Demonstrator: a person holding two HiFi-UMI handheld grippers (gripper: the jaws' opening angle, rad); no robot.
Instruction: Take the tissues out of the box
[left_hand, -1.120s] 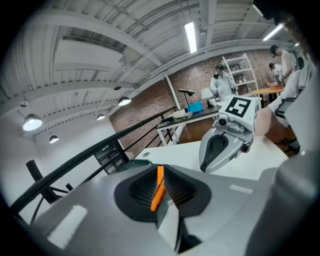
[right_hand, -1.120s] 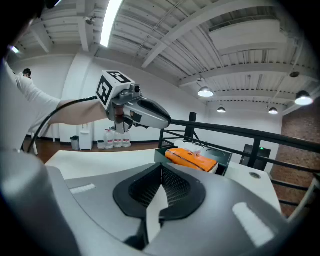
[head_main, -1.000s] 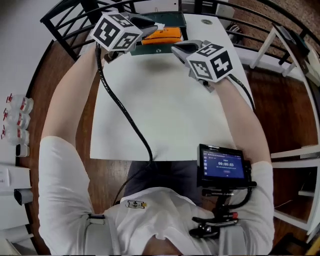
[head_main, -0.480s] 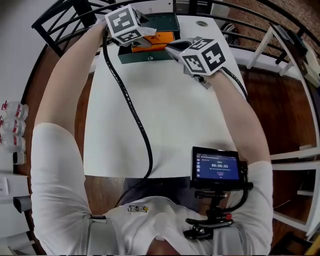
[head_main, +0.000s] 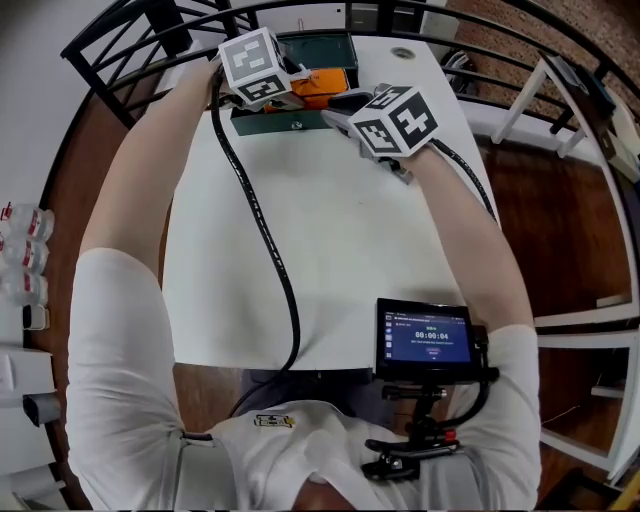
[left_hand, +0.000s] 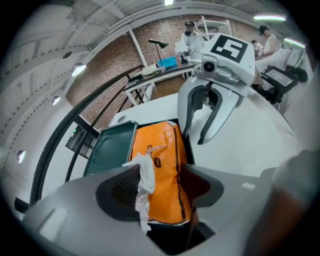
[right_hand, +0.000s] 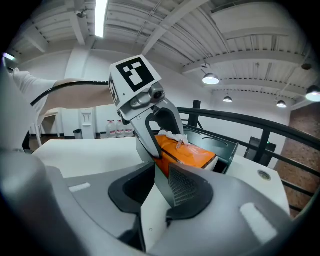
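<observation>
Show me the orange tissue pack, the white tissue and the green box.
orange tissue pack (left_hand: 166, 167): left gripper view, top face.
white tissue (left_hand: 145, 174): left gripper view, its middle.
green box (left_hand: 111, 150): left gripper view, open lid.

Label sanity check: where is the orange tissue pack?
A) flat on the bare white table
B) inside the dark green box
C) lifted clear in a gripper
B: the orange tissue pack lies in the dark green box, a white tissue poking from its top.

White T-shirt (head_main: 130, 390), black cable (head_main: 262, 245), grey grippers (left_hand: 193, 139), black-and-white marker cubes (head_main: 252, 65).
</observation>
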